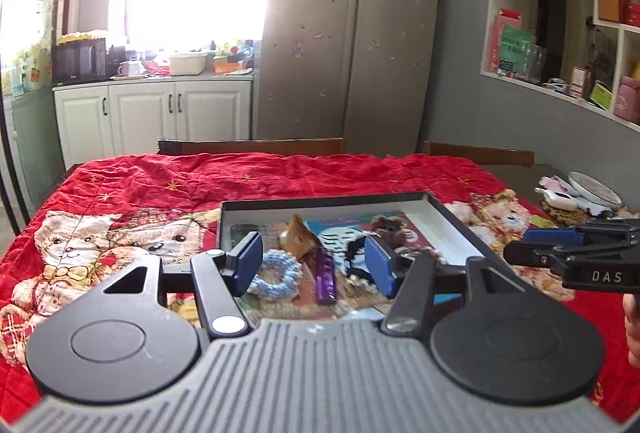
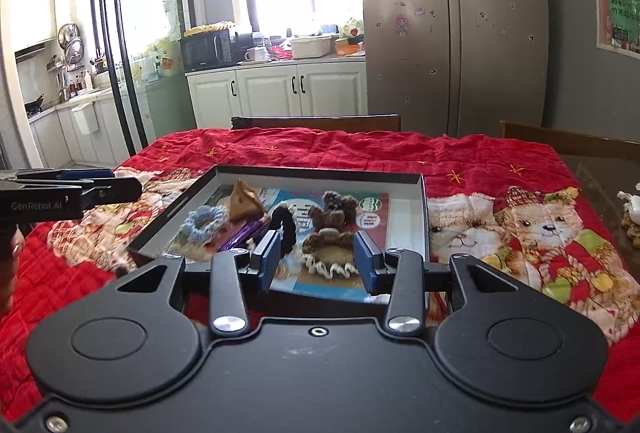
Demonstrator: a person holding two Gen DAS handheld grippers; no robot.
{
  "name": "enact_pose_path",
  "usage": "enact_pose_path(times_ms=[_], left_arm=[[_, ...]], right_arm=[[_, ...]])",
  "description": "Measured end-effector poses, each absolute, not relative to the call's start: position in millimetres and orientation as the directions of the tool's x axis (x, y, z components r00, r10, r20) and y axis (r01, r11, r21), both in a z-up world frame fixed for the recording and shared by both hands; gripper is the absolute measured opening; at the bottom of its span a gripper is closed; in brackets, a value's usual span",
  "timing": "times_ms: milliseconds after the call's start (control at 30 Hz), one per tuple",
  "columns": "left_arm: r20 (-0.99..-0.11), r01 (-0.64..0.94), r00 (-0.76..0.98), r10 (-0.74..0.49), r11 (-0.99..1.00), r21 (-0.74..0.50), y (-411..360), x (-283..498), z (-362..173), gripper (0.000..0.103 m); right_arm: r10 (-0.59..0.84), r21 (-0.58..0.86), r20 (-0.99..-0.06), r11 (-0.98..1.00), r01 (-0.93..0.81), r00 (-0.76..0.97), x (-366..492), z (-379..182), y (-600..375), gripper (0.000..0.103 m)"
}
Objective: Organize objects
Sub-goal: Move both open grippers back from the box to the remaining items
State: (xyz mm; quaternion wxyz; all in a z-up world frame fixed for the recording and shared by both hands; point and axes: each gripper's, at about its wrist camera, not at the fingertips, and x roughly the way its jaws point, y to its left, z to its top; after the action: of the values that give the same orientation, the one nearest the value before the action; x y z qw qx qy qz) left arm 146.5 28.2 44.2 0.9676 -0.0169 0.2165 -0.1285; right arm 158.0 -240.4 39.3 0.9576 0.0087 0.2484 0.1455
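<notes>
A: Where do the task's things sit?

B: All in the shallow black-rimmed tray (image 2: 425, 217) on the red bear-print quilt (image 1: 140, 193); a pale blue crocheted ring (image 2: 204, 219), a purple clip (image 2: 240, 237), a tan wedge-shaped piece (image 2: 244, 203), a black scrunchie (image 2: 285, 227), a brown knitted bear (image 2: 335, 211) and a brown frilled crochet piece (image 2: 330, 257) lie loose on a printed sheet lining its floor; they look gathered there so they stay together.

A: And the grippers?

B: The left gripper (image 1: 314, 263) hangs over the tray's near edge, jaws apart and empty, the blue ring and purple clip framed between them; the right gripper (image 2: 316, 261) does likewise from the other side, jaws apart, holding nothing, the frilled piece just ahead of its gap.

A: Why held so?

B: I judge each is lined up on its nearest item; whether things are being taken out or sorted within, I cannot tell.

A: Risks?

B: The pieces crowd and partly overlap; a closing jaw might snag a neighbour.
</notes>
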Motion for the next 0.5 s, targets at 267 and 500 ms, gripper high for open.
enact_pose_path(times_ms=[267, 500], left_arm=[[-0.442, 0.288, 0.844, -0.304, 0.952, -0.106, 14, 120, 24, 0.073], [-0.495, 0.292, 0.802, -0.335, 0.942, -0.165, 1, 113, -13, 0.073]], right_arm=[[0.271, 0.078, -0.485, 0.960, -0.268, 0.831, 124, 29, -248, 0.039], [0.238, 0.086, -0.526, 0.970, -0.227, 0.817, 109, -5, -256, 0.039]])
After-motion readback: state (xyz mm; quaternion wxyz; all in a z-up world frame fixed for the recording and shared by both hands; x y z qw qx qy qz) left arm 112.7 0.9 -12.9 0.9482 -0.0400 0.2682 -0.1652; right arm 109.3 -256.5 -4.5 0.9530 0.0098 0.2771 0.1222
